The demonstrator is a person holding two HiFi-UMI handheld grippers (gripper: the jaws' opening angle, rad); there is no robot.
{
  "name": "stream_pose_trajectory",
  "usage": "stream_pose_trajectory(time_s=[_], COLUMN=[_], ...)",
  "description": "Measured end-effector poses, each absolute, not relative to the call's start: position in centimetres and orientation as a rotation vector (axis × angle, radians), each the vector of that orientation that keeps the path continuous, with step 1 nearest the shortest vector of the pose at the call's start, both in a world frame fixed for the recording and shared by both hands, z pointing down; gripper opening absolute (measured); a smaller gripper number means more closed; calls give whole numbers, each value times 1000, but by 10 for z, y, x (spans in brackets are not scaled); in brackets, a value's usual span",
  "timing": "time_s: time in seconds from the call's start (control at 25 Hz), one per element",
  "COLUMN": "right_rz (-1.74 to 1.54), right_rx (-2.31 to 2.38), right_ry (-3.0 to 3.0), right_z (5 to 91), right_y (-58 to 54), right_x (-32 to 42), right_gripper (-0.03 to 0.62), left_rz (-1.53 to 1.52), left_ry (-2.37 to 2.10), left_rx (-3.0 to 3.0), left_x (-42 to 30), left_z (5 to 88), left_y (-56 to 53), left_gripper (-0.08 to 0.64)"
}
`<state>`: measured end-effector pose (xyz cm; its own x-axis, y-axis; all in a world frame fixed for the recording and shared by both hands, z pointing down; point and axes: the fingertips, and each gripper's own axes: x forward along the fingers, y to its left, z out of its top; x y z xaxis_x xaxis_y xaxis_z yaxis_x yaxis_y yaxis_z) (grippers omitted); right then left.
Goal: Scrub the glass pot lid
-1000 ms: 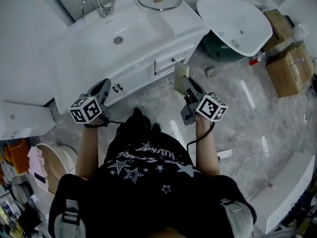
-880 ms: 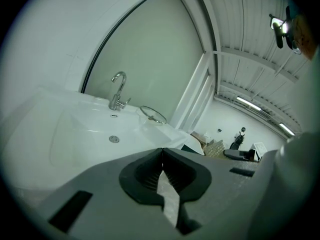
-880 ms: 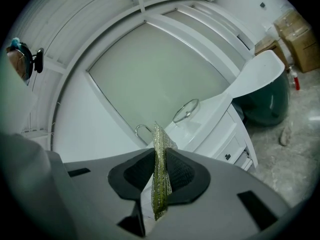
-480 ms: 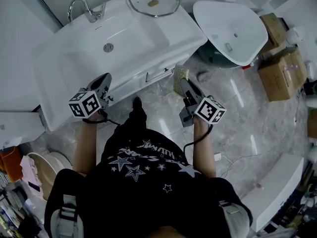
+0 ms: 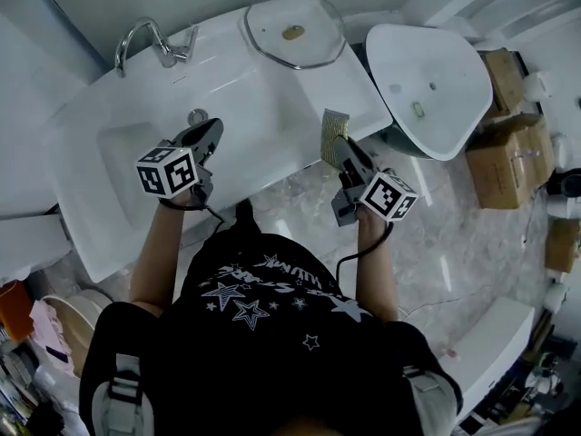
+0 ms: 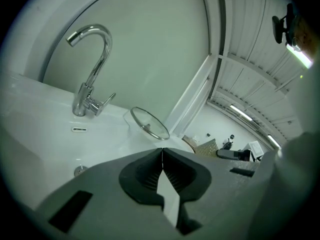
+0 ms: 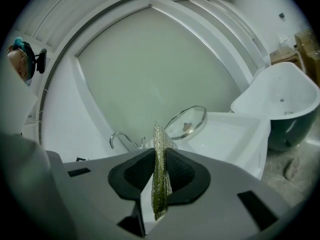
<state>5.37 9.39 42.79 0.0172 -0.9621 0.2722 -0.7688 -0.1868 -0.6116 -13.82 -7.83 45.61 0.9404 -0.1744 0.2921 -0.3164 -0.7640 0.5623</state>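
The glass pot lid [image 5: 292,29] with a metal rim and a central knob lies flat on the white counter at the far right of the sink; it also shows in the left gripper view as the lid [image 6: 149,123] and in the right gripper view as the lid [image 7: 186,122]. My right gripper [image 5: 332,140] is shut on a greenish scouring pad [image 5: 333,135], held edge-up between the jaws [image 7: 159,170], just over the counter's near edge. My left gripper [image 5: 211,134] is shut and empty, above the sink basin near the drain [image 5: 197,116].
A chrome tap [image 5: 147,39] stands at the back of the white vanity sink [image 5: 127,153]. A loose white basin [image 5: 434,84] leans to the right of the vanity. Cardboard boxes [image 5: 508,148] sit on the marbled floor at the right. A person's dark shirt fills the lower middle.
Both grippers have moved forward from over the floor in front of the vanity to above the sink and counter edge. The right one still holds the pad.
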Motion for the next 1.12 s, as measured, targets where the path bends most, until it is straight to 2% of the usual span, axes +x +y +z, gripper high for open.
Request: stream_pose_trajectory(time_s=[0.32,0.68,1.12], right_rz=[-891,-747,-664], right_rx=[-2113,-2243,-2053], right_ry=[2033,2345,2668], right_z=[418,411,409], right_y=[-2,-91,-173], right_x=[77,115,160], right_gripper=[69,68,67], left_rz=[309,314,296], left_ry=[-225,-288,-477], left_rx=[2406,2379,2297], left_x=[-96,-69,-38], left_z=[464,472,475], left_y=[-121,-162,-186], left_gripper=[9,9,9])
